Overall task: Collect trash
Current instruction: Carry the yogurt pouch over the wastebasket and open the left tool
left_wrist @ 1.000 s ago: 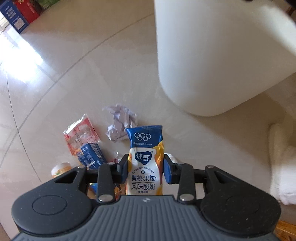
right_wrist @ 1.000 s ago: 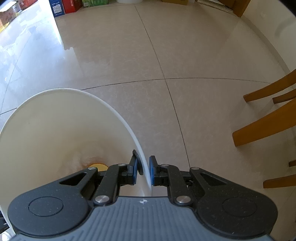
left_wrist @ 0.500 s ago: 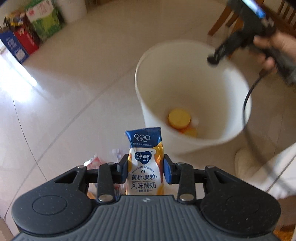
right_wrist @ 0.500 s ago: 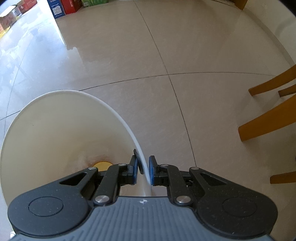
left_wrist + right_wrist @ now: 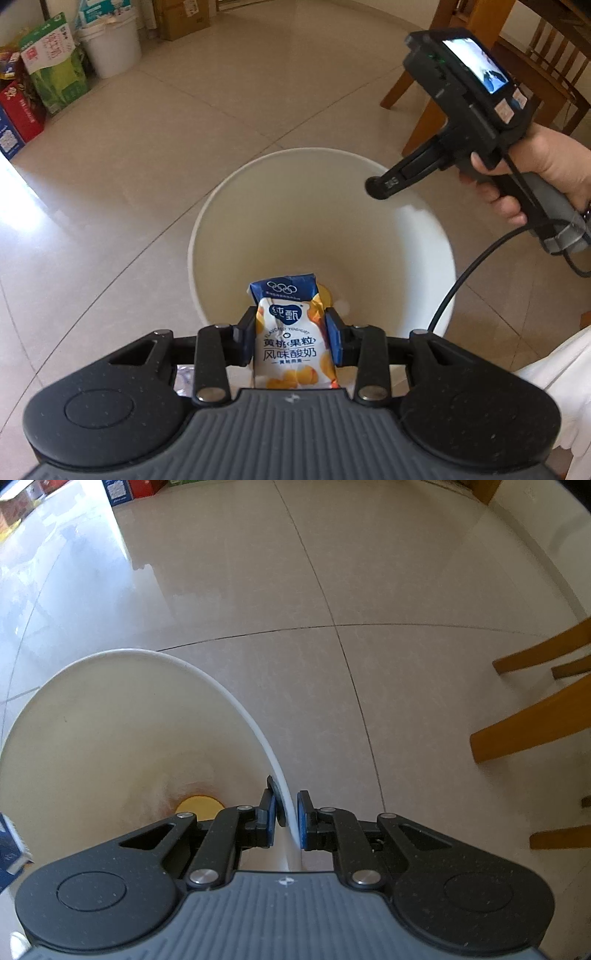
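My left gripper [image 5: 290,334] is shut on a blue, white and orange yogurt pouch [image 5: 284,295], held upright just over the near rim of the white bin [image 5: 229,206]. Behind the pouch, a yellow round lid [image 5: 325,293] lies on the bin's bottom. My right gripper [image 5: 287,814] is shut on the bin's rim [image 5: 221,690], one pad inside and one outside. The same yellow lid [image 5: 199,806] shows in the right wrist view. In the left wrist view a person's hand [image 5: 546,166] holds the right gripper's handle over the bin's far right side; its fingertips are hidden there.
Cartons and boxes [image 5: 55,74] and a white bucket [image 5: 110,48] stand at the back left. Wooden chair legs [image 5: 532,723] are to the right of the bin. A blue carton [image 5: 9,849] lies on the tiled floor left of the bin.
My left gripper has risen with the pouch from the litter on the floor up over the bin's opening. The right gripper has kept still on the rim.
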`<state>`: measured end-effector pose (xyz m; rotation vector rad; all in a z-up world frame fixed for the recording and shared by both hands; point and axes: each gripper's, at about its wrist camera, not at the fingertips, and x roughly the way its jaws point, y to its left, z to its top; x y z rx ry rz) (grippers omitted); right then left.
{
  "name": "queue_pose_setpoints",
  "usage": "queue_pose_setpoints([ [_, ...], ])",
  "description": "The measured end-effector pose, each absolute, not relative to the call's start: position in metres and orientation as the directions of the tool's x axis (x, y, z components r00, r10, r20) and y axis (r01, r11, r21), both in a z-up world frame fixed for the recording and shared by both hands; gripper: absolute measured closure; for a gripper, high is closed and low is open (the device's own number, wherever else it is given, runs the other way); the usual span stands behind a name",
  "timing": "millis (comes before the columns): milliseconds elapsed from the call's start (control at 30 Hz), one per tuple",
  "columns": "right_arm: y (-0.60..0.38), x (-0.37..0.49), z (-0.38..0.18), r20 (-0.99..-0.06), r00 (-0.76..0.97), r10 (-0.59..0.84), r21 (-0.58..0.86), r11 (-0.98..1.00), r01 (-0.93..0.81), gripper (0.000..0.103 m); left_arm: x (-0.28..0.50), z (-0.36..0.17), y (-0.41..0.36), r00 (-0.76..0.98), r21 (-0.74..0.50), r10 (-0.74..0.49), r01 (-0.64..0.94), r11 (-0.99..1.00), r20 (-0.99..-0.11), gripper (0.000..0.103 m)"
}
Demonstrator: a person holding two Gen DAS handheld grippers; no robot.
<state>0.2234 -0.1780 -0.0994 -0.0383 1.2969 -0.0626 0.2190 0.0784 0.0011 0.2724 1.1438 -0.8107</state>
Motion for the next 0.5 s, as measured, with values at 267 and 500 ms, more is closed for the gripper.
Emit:
queue_pose_setpoints([
  [267,-0.166,0.218,-0.104,-0.954,0.28,-0.106,-0.11,0.994,0.001,0.089,0.222,0.001,0.083,0.21,-0.195,-0.433,0.667,0.719,-0.877,0.039],
  [500,-0.155,0.216,-0.099,-0.949,0.286,-0.131,-0.135,0.991,0.004,0.088,0.215,0.0,0.104,0.27,-0.165,-0.406,0.62,0.767,-0.873,0.027],
])
